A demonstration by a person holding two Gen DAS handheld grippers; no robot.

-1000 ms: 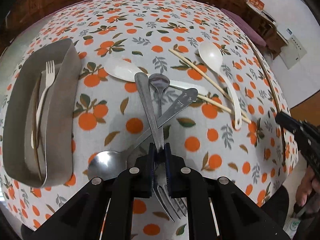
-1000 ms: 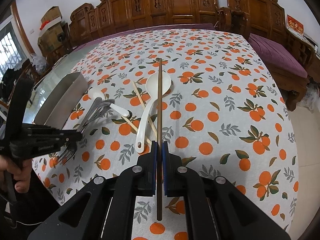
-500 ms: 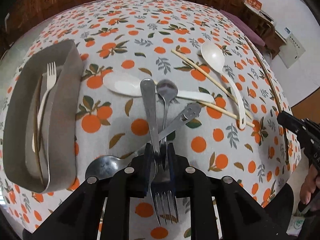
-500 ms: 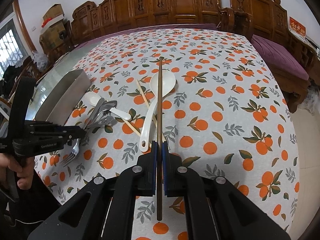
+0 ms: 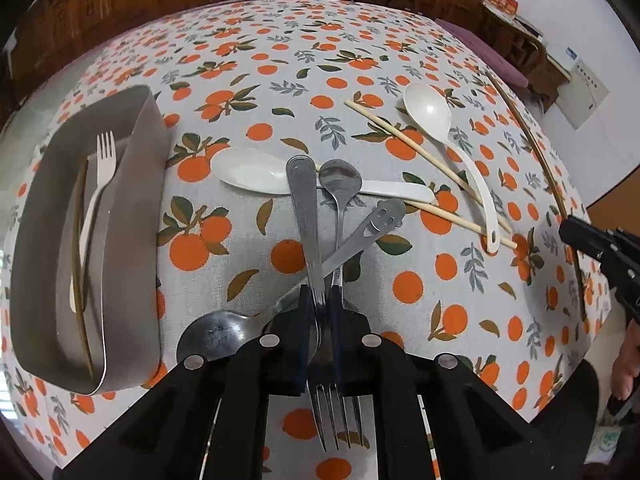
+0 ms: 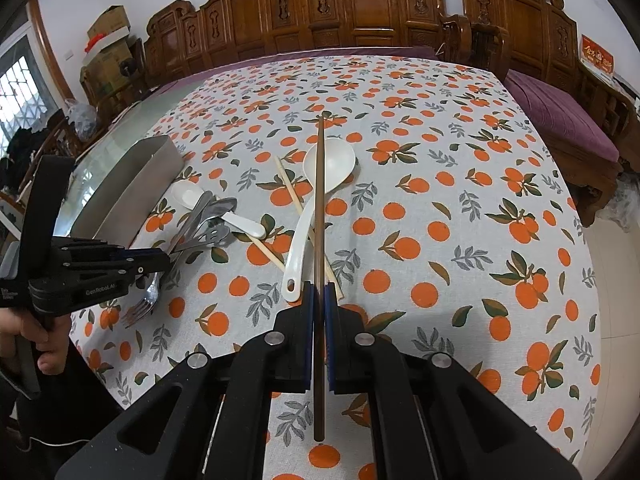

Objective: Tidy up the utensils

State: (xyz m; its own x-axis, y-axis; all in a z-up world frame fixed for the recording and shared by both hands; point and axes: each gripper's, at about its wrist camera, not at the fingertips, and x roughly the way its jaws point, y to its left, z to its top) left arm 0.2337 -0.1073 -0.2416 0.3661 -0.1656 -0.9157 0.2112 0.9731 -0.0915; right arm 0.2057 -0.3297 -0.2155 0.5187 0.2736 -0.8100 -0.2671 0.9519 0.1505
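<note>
orange-printed cloth (image 6: 440, 208) is spread over the table, and carved wooden chairs (image 6: 360, 4) are seen behind it at 12 o'clock. a metal fork (image 5: 316, 280) is pinched by the pressed jaws of the left gripper (image 5: 320, 300), above the crossed spoons (image 5: 340, 188). a grey tray (image 5: 132, 216) is placed at 9 o'clock. a brown chopstick (image 6: 319, 240) is clamped by the right gripper (image 6: 319, 292).
</note>
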